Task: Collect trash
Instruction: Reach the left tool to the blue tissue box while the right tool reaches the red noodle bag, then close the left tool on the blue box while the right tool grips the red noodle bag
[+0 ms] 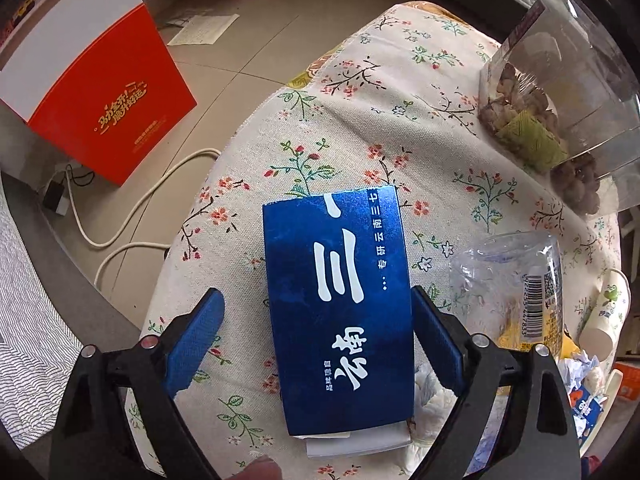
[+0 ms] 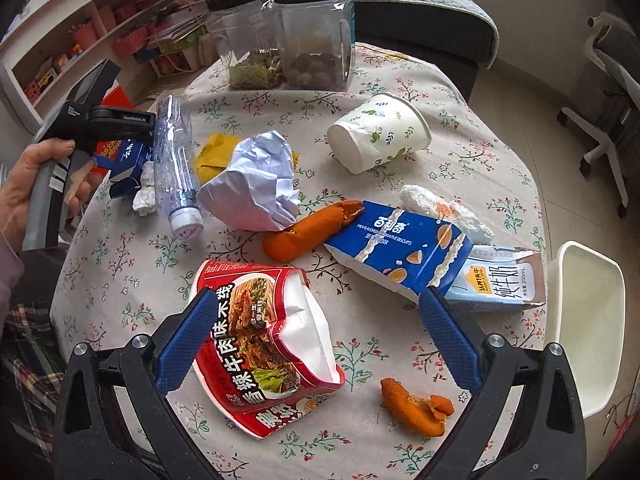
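Observation:
A dark blue carton (image 1: 340, 312) with white characters lies flat on the floral tablecloth (image 1: 360, 120). My left gripper (image 1: 316, 294) points down over it with the jaws either side: the right pad (image 1: 436, 336) meets the carton's edge, the left pad (image 1: 196, 340) stands clear of it. In the right wrist view my right gripper (image 2: 316, 294) hangs open over a torn red noodle packet (image 2: 272, 344), whose left side lies under the left finger (image 2: 188, 340). Around it lie a crushed clear bottle (image 2: 176, 168), crumpled paper (image 2: 256, 184), a paper cup (image 2: 380, 136), a blue biscuit box (image 2: 400, 252), a milk carton (image 2: 504, 280) and orange peel (image 2: 416, 404).
Two black-lidded clear jars (image 2: 280, 32) stand at the table's far side. A white chair (image 2: 588, 320) sits by the right edge. On the floor to the left are an orange-and-white box (image 1: 112, 100) and a white cable (image 1: 120, 220). A hand (image 2: 36, 184) holds the left gripper's handle.

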### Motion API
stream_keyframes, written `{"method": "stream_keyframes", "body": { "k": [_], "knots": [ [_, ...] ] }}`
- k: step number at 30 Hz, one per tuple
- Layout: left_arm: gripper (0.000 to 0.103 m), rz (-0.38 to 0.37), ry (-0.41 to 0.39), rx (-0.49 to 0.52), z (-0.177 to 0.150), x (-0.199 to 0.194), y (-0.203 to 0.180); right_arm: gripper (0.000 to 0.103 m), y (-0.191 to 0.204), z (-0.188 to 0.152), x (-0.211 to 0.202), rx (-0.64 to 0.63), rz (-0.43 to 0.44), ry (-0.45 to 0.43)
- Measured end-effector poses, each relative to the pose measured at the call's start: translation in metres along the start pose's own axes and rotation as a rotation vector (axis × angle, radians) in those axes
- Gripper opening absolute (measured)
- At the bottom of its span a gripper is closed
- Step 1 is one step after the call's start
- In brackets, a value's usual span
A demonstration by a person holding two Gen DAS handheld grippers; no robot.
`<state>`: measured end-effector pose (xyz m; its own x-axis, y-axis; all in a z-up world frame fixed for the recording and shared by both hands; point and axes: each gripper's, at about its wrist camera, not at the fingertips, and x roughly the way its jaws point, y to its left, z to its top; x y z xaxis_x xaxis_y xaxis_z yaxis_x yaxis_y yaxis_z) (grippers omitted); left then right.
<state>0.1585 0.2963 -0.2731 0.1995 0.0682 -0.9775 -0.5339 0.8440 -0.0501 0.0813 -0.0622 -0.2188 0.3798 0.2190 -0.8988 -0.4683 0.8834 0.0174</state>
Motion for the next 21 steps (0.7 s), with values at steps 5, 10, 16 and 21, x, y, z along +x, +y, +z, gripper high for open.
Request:
{"method": "stream_keyframes", "body": {
  "k": [5, 10, 16, 21],
  "knots": [
    [0.056, -0.060, 0.006, 0.015, -0.005, -0.011, 0.003, 0.096, 0.024, -0.012, 0.024, -0.093, 0.042, 0.087],
    [0.056, -0.109, -0.083, 0.068, -0.014, -0.054, 0.003, 0.096, 0.032, -0.018, 0.022, -0.119, 0.059, 0.091],
    [0.056, -0.188, -0.142, 0.118, -0.037, -0.100, 0.001, 0.096, 0.048, -0.027, 0.014, -0.189, 0.052, 0.084],
    [0.056, -0.234, -0.179, 0.126, -0.050, -0.123, 0.002, 0.096, 0.045, -0.025, 0.021, -0.184, 0.032, 0.093]
  ]
}}
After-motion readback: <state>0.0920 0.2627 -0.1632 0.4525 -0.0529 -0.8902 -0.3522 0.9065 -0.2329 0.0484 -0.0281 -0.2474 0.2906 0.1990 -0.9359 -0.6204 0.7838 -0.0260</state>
